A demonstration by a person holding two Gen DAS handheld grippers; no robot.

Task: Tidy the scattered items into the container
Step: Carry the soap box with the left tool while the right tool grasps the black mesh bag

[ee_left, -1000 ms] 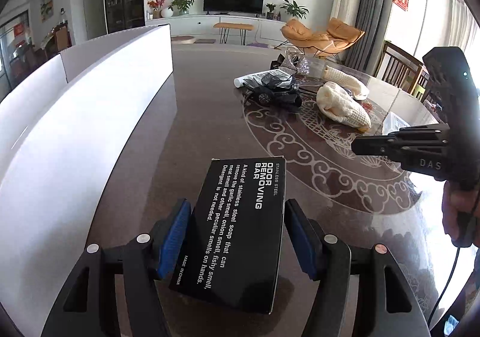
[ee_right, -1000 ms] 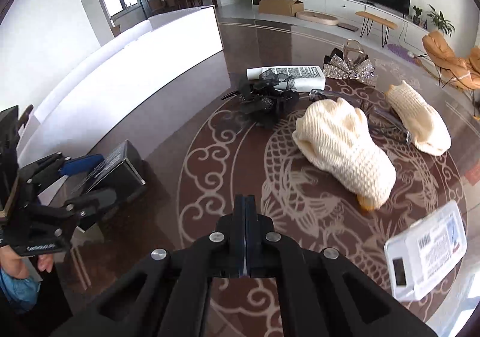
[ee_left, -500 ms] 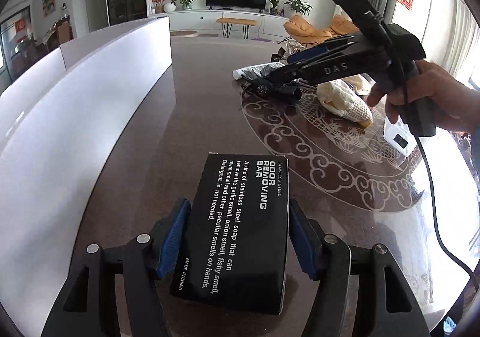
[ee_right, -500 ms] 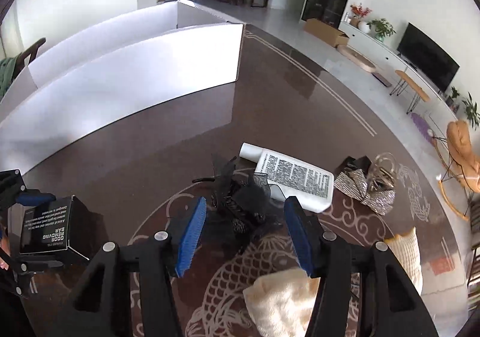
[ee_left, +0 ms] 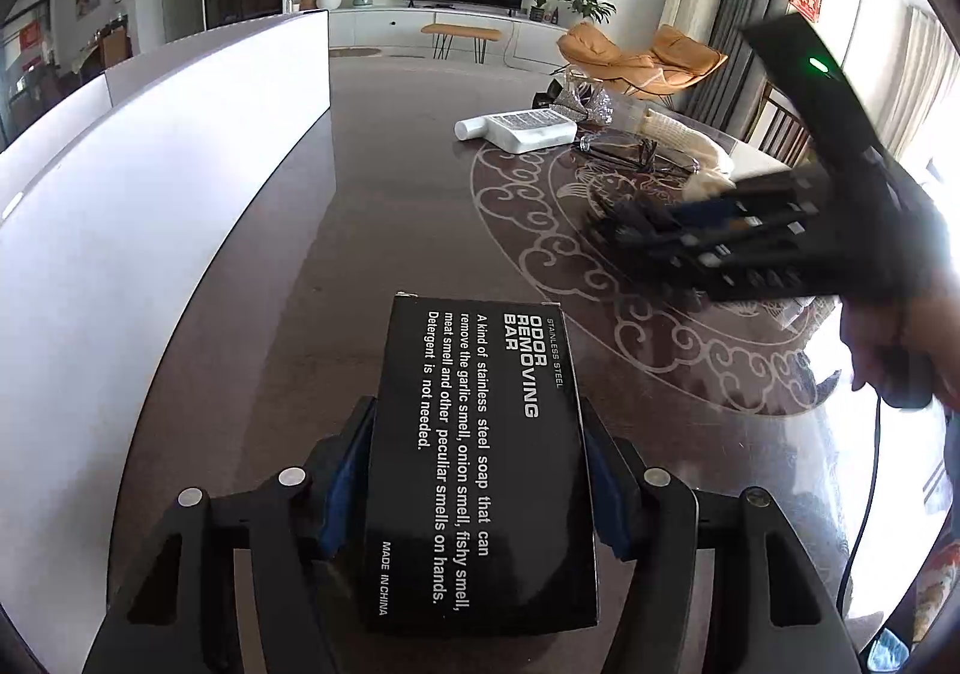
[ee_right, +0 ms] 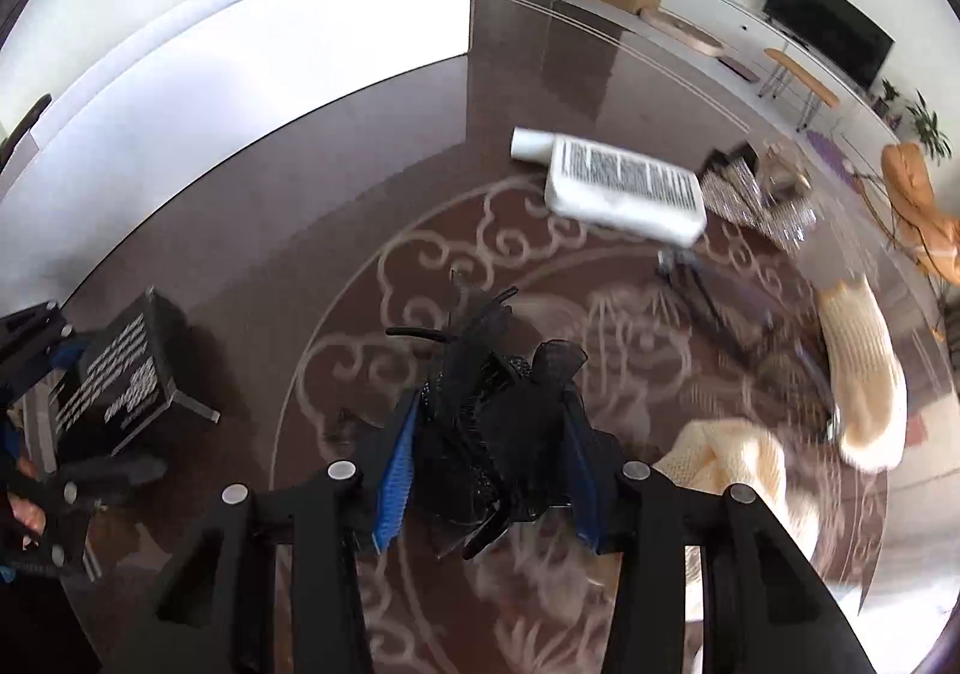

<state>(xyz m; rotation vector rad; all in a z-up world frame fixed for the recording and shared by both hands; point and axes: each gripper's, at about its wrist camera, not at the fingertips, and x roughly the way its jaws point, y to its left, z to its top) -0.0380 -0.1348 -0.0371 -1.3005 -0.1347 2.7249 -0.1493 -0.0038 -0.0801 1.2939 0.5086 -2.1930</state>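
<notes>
Two grippers, both loaded. Left gripper (ee_left: 480,488) has its blue pads (ee_left: 339,494) clamped on both sides of a black box (ee_left: 480,464), white print reading "ODOR REMOVING BAR"; box held over the dark table (ee_left: 336,266), close beside the white container wall (ee_left: 150,206) on its left. Right gripper (ee_right: 489,470) is closed around a black lacy hair clip (ee_right: 486,410), bundle pinched between the blue pads (ee_right: 396,482), raised over the table's round scroll pattern (ee_right: 360,302). From the left cam the right gripper (ee_left: 636,230) is blurred, w/ a green light on its body.

Still on the table: white bottle (ee_right: 624,185) lying flat, label up; sparkly silver bow (ee_right: 756,194) just beside it; glasses (ee_left: 636,155) near the bottle; two cream knit mitts (ee_right: 864,374) to the right, blurred. Container (ee_right: 252,44) stands along the table's far left edge, well apart from the bottle.
</notes>
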